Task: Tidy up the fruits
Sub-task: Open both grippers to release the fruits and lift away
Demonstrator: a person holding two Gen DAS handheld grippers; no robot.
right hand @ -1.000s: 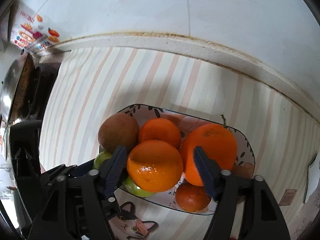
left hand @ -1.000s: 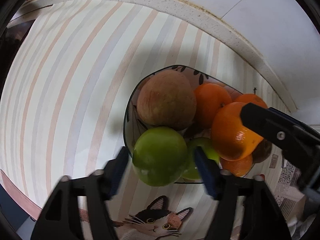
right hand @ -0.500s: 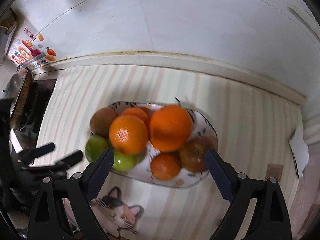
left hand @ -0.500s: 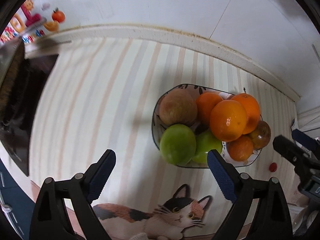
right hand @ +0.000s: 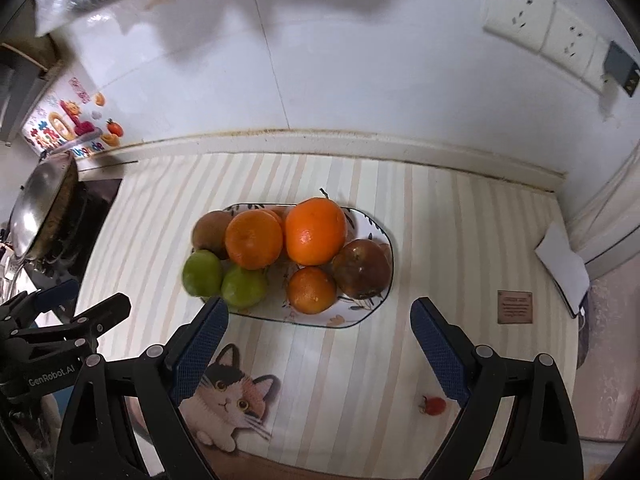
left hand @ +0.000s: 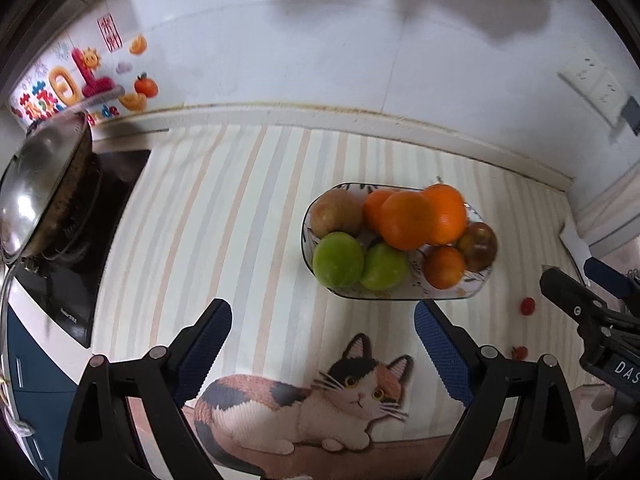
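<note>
A patterned white plate [right hand: 372, 300] [left hand: 476, 292] on the striped mat holds a pile of fruit: two green apples [left hand: 338, 258] [right hand: 202, 272], several oranges [left hand: 406, 220] [right hand: 316, 230], a brown pear [left hand: 336, 212] [right hand: 210, 232] and a dark red apple [left hand: 478, 246] [right hand: 362, 268]. My left gripper [left hand: 324, 332] is open and empty, held back from the plate's near left. My right gripper [right hand: 320, 328] is open and empty, held back just in front of the plate.
A wok with a steel lid [left hand: 40, 196] sits on a black hob [left hand: 76, 272] at the left. Small red cherry tomatoes [left hand: 527, 306] [right hand: 434, 405] lie on the mat at the right. A white box [right hand: 564, 266] lies by the right wall. The tiled wall stands behind.
Both grippers have opened, let go of a green apple and an orange onto the plate, and pulled back and up from it.
</note>
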